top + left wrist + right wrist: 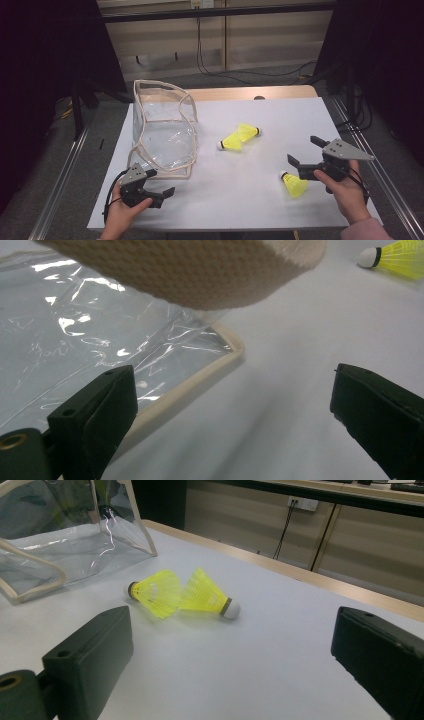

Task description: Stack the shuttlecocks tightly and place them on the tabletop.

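Clear crinkled plastic bag with woven cream trim, near yellow shuttlecocks

White table: clear plastic bag at left, three yellow shuttlecocks centre-right.

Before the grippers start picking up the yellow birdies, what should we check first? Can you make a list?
1. Left gripper jaws open and empty: ok.
2. Right gripper jaws open and empty: ok.
3. Clear bag standing with its top open: ok, though the rim sags and the beige strap hangs just above the left gripper.
4. Nearest shuttlecock free to grab: ok, it lies alone on the white table just below the right gripper.
5. Pair of shuttlecocks separate: not ok, their yellow skirts overlap.
6. Whether the bag will stay up when something drops in: cannot tell.
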`<state>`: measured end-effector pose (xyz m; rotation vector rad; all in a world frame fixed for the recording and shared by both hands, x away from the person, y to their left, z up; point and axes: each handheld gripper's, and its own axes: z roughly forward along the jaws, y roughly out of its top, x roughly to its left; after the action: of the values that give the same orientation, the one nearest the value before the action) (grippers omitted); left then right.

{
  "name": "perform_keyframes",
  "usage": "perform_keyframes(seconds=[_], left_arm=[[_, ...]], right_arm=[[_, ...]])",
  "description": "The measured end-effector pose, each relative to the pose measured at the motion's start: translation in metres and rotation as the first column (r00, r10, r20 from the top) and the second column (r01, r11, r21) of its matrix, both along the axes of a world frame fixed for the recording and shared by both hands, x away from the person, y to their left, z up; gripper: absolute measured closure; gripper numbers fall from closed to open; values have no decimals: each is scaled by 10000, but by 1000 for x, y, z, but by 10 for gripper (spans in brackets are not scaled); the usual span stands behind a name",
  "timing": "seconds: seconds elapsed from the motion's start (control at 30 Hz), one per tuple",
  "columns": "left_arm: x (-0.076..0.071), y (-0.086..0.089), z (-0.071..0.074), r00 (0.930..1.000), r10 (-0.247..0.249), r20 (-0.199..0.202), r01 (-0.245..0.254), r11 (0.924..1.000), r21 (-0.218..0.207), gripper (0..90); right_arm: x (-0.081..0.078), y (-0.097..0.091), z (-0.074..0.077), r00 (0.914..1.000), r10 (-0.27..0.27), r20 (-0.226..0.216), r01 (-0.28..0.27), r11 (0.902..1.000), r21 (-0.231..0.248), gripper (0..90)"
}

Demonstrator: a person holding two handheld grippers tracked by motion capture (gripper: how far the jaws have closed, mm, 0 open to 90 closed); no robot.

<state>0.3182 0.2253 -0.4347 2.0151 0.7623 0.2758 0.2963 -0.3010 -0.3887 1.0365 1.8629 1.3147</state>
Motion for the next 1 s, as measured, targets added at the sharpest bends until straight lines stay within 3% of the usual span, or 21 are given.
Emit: perform_keyframes(seconds=[0.23, 0.37, 1.0], left_arm=[[-1, -1, 0, 10000, -12, -42, 13, 9999, 141, 50], [-1, -1, 0, 10000, -70, -58, 71, 10000, 13, 50], [-1, -1, 0, 10000, -74, -15, 74, 10000, 42, 50]], right_arm=[[19, 6, 4, 9995, 69, -311, -71, 10000, -43, 32], [26, 7, 6, 9994, 56, -356, -59, 9999, -102, 32], [49, 18, 12, 9973, 31, -736, -52, 9996, -292, 31]])
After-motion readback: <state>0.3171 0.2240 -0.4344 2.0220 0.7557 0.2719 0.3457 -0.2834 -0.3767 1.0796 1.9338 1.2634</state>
